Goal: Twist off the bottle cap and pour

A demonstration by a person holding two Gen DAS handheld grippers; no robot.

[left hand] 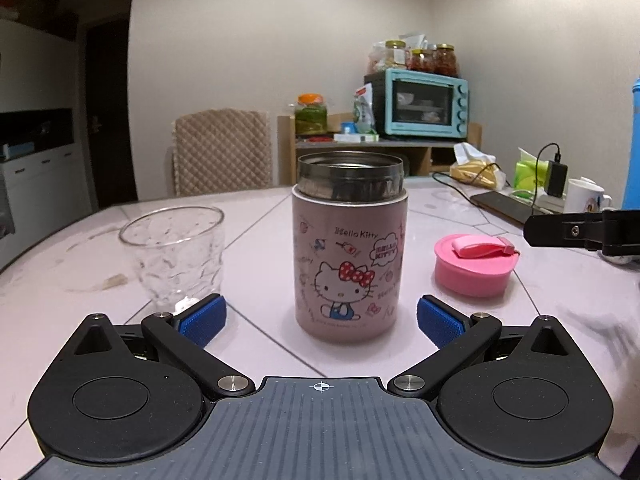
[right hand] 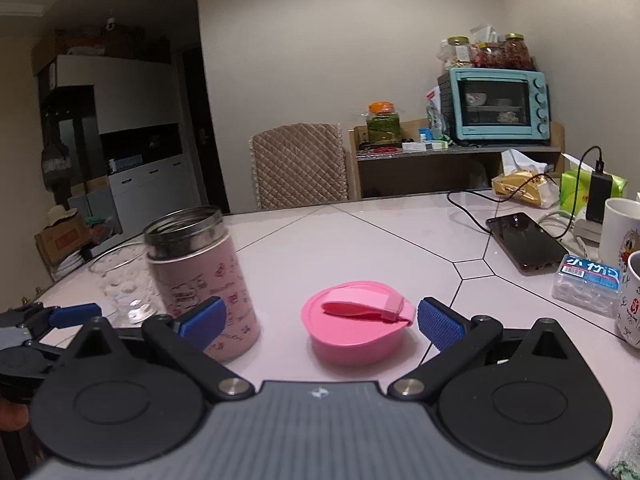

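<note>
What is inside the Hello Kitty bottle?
The Hello Kitty bottle is open; its pink cap lies on the table. Only the shiny steel rim and upper inner wall show. Deeper inside is hidden, so any drink cannot be seen.

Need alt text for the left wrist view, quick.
An uncapped pink Hello Kitty flask stands upright on the table, centred ahead of the open left gripper. An empty glass stands left, the pink cap right.

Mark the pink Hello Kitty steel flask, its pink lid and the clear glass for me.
Pink Hello Kitty steel flask [left hand: 347, 268], left wrist view, printed body.
Pink round plastic lid [right hand: 356, 330], right wrist view, top face.
Clear textured glass tumbler [left hand: 176, 256], left wrist view, side wall.
</note>
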